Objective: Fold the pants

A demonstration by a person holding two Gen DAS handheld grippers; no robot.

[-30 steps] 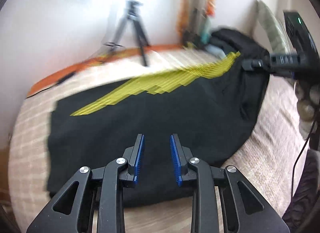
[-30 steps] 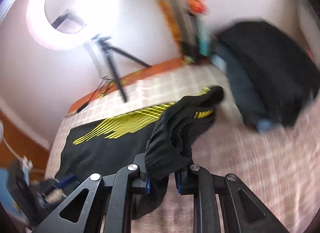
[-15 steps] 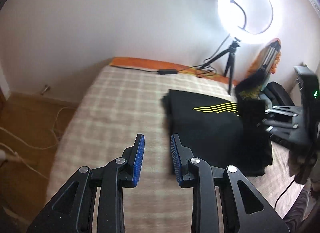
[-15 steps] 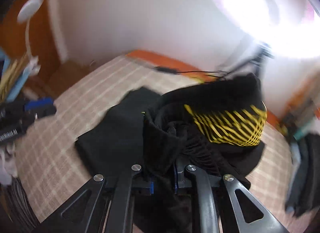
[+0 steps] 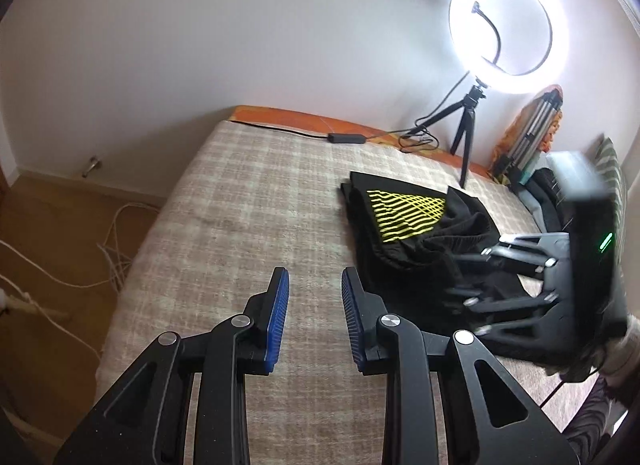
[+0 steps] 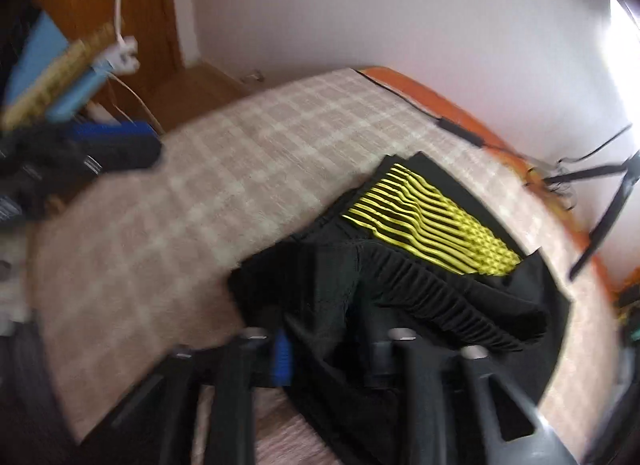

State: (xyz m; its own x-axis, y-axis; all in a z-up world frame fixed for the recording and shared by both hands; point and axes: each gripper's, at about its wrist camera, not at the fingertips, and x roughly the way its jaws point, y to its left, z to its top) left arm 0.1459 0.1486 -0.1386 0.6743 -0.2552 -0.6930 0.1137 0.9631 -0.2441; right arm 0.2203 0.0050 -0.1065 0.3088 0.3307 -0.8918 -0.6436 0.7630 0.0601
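Now, left gripper: jaws apart, empty, lower centre.
Right gripper: clamped on black pants.
Bed: beneath pants.

Glaring ring light, right wrist view motion-blurred, fisheye-bent edges

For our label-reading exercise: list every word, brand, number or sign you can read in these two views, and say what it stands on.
No readable text in either view.
pants: yellow wavy stripes only, no letters.
right gripper: a green light on its body, no lettering.
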